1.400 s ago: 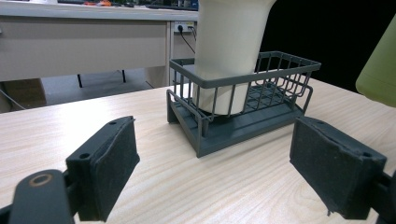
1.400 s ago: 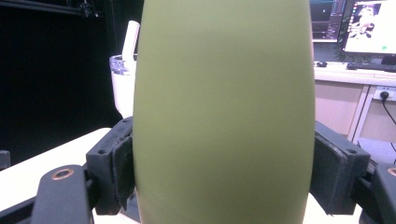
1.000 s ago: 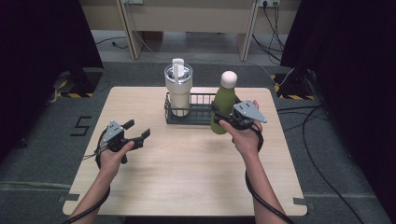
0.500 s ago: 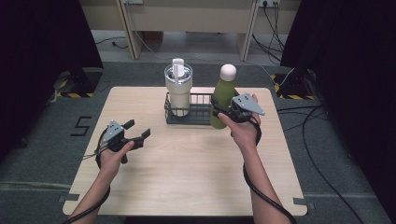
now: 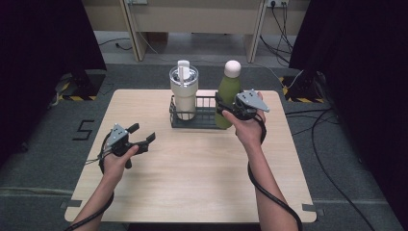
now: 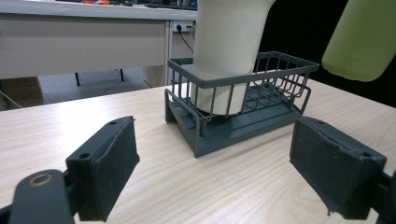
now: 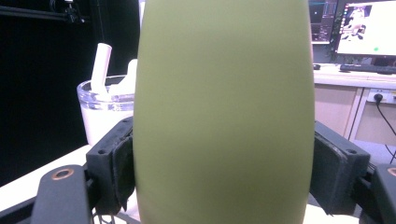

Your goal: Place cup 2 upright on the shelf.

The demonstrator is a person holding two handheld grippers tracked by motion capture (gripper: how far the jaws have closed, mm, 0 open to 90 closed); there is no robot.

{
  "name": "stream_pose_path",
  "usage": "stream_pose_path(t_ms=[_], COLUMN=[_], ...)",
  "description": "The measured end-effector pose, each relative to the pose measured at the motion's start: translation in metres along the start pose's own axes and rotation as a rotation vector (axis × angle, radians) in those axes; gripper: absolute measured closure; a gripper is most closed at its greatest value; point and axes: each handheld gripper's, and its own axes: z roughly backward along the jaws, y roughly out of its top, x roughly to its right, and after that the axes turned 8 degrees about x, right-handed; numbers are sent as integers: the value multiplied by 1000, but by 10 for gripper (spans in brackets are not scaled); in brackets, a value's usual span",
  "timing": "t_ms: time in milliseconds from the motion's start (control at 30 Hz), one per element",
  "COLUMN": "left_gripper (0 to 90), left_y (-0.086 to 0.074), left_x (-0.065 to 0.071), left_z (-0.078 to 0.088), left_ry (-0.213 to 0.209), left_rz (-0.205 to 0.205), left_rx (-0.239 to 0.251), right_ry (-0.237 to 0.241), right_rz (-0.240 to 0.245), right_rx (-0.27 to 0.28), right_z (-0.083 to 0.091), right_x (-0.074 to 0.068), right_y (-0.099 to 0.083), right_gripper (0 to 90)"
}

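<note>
While the right gripper (image 5: pixel 226 108) clamps the green bottle (image 5: pixel 228 91) at the right end of the wire rack (image 5: pixel 204 117), lifted off the table, a cream tumbler (image 5: pixel 184 94) stands in the rack's left end; the left gripper (image 5: pixel 144 136), jaws wide and empty, sits well left of it.

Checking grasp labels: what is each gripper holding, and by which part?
Right gripper is shut on the green bottle, gripping its body mid-height, one pad on each side. Left gripper is open and holds nothing.
</note>
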Motion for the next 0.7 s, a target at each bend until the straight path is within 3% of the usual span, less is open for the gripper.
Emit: stream_pose_path(t_ms=[700], left_gripper=[142], left_y=[0], left_x=[-1], left_z=[2], left_ry=[7], left_rz=[2], left_rx=[-3], right_ry=[1], right_rz=[-5], right_rx=[1], right_z=[-23], right_x=[-2], right_y=[9], right_gripper=[221])
